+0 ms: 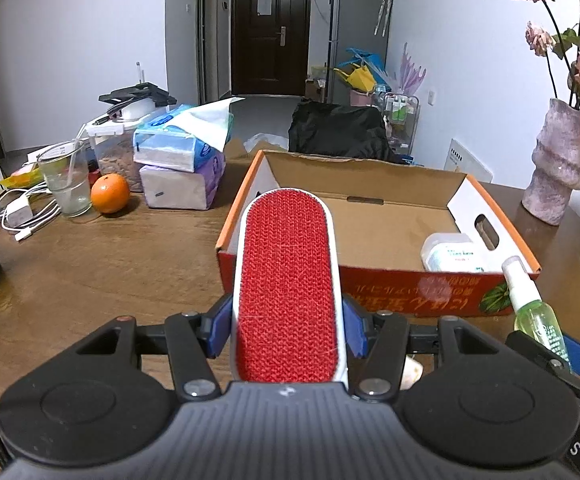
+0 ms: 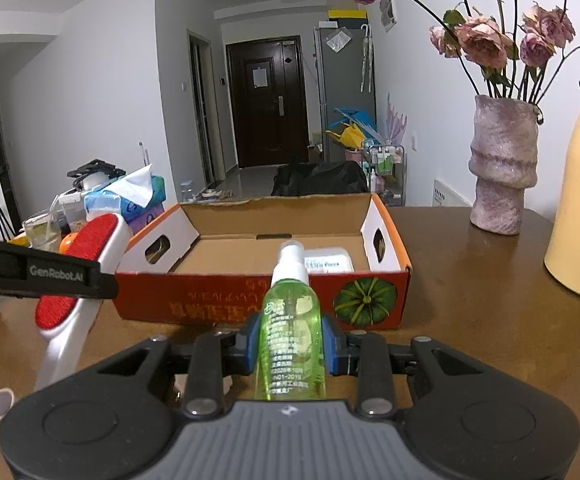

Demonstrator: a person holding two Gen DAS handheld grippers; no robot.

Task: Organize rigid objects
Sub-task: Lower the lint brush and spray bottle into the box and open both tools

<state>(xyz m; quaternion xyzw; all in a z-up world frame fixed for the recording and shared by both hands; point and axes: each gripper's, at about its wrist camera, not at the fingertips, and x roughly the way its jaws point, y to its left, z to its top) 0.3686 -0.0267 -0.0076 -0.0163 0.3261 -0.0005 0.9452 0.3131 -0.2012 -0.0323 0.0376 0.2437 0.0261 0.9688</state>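
left gripper (image 1: 285,330): jaws clamp lint brush (image 1: 285,280), stiff, light | right gripper (image 2: 290,350): jaws clamp spray bottle (image 2: 290,336), smooth, probably slippery; hold mid-body

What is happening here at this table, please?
A person is tidying things into the cardboard box with a claw in each hand. The left claw grips a red lint brush, and the right claw grips a green spray bottle. Both are held just in front of the box, not yet inside. One white container already lies in the box.
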